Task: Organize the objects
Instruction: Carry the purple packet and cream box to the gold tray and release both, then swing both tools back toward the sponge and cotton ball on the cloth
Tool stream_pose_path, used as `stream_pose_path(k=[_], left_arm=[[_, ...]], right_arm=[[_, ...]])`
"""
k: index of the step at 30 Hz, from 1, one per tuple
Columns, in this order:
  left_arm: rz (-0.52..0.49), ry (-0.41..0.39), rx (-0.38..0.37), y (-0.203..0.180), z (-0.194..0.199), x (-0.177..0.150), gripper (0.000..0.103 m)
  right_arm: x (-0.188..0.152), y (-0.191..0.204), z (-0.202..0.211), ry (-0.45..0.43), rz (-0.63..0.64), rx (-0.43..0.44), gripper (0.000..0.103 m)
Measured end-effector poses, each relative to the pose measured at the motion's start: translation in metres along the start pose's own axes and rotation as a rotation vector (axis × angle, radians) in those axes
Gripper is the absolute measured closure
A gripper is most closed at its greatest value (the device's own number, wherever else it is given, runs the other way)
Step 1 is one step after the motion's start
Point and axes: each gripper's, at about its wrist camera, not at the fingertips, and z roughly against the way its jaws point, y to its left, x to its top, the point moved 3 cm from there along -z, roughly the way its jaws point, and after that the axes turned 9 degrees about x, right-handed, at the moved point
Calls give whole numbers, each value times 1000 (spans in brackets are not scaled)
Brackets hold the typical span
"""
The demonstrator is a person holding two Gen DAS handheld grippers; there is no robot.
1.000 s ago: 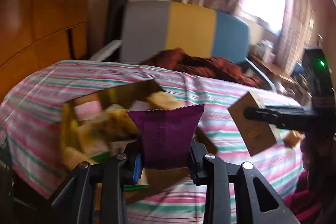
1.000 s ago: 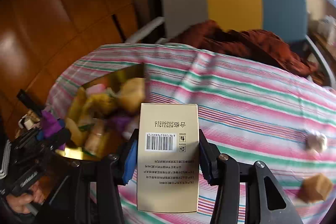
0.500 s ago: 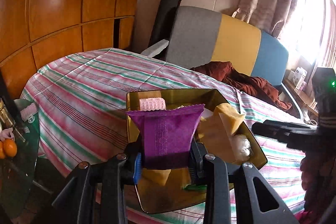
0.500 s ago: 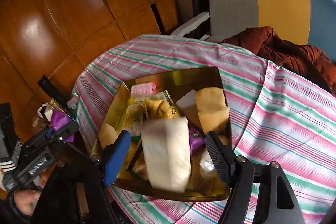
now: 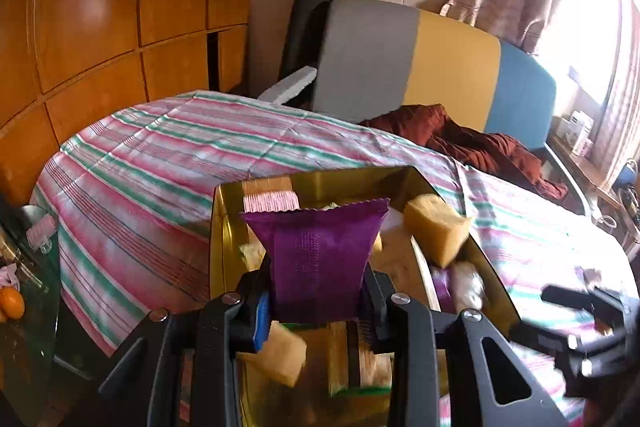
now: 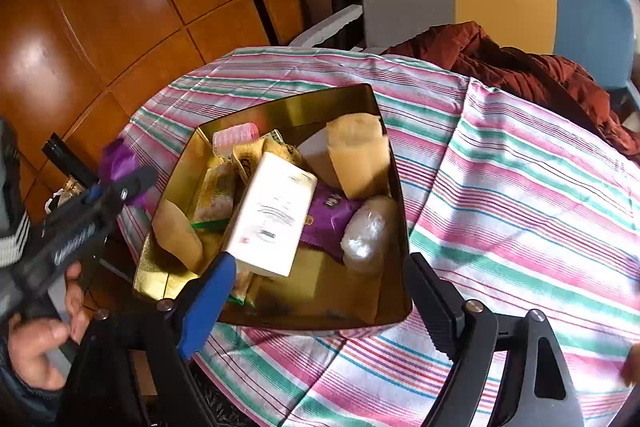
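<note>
Sorting so far: shallow gold metal tray (image 6: 362, 99) on the striped pink, green and white bedcover (image 6: 520, 195), already loaded with wrapped snacks and packets.
Just dropped: cream rectangular carton with printed label (image 6: 272, 215), lying tilted on top of the heap inside the tray, clear of both pads.
Right gripper (image 6: 320, 301): jaws wide, having just been opening, nothing between them, poised above the tray's near edge.
Left gripper (image 5: 316, 307): jaws narrow, clamped on a purple foil snack packet with a crimped top edge (image 5: 318, 251), held upright above the tray's near half.
Purple packet from the other side: only a purple blur at the left gripper's tip in the right wrist view, beside the tray's left rim.
Left to do: by the look of it, release of the purple packet into the tray; whether more loose items wait on the bedcover, hard to tell, apart from a small blurred lump at the far right of the left wrist view.
Around: orange wooden wall panelling (image 5: 100, 27), grey, yellow and blue headboard (image 5: 452, 67), crumpled rust-red cloth (image 6: 520, 67) beyond the tray.
In the way: crowded tray, little bare floor left; carton perched loosely on other packets, likely to slide if nudged.
</note>
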Motion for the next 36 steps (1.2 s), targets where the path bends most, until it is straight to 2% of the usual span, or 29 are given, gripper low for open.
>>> stream_pose_path(k=[1,3,4,5,6,13,21,27,36], left_arm=[[4,0,-5,-2,-2,3,66],[22,1,1,-4,-7,8,52],[22,12,8,-5,-10,10,41],[24,22,3,-7,-12,10,34],[33,27,-8,-7,-13,10,32],[1,4,7,-11,0,1,32],[-2,14,36,-10,14,-13,32],[-7,0,40,-11,28,-25,32],[-9,0,40,-11,42,-42,32]], right_arm=[[-1,0,1,-3,-1,-1,15],[-1,0,1,-7,-1,-3,15],[-1,1,2,-8,2,-5,15],[-1,2,2,-10,5,-7,15],[-1,2,2,-11,8,-8,15],[-4,7,-1,-16,26,-31,14],[-6,11,6,-59,49,-98,2],[-9,12,16,-103,74,-162,0],[-18,17,21,-117,104,-215,0]])
